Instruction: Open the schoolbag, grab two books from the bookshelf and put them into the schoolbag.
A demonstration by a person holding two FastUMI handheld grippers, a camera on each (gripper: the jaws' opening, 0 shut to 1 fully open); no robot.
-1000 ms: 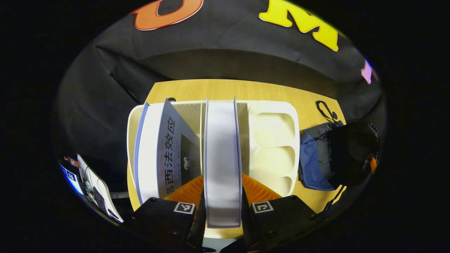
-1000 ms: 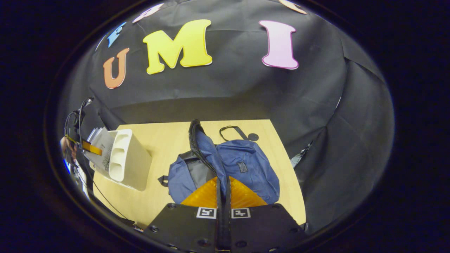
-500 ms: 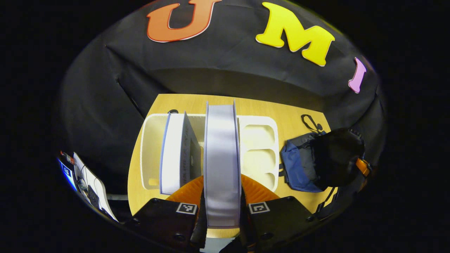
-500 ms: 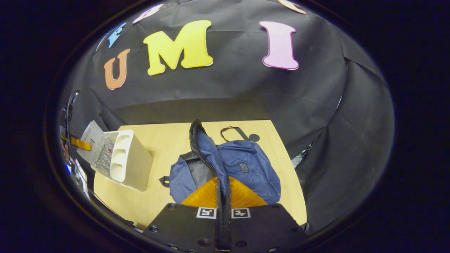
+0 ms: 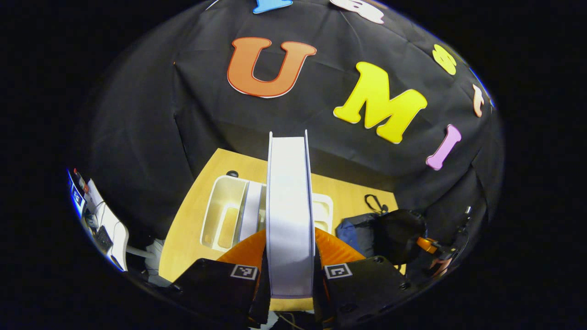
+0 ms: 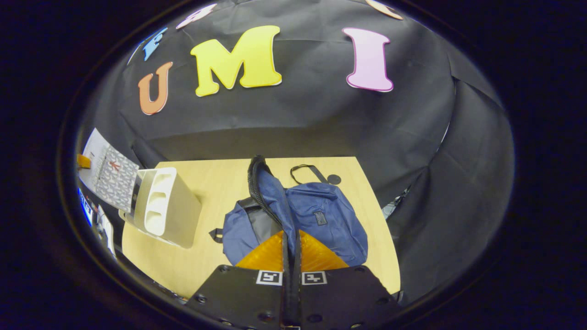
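One book (image 5: 290,215), clamped in left gripper (image 5: 290,275), has risen clear of the bookshelf (image 5: 224,215).

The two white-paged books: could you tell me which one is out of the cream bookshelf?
The white-paged book clamped upright in the left gripper; the other book stands in the cream bookshelf.

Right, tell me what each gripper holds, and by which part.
Left gripper: a book, clamped across its covers. Right gripper: the schoolbag, pinched at its zipper edge.

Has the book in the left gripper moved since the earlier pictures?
Yes. The book in the left gripper rose up and out of the bookshelf.
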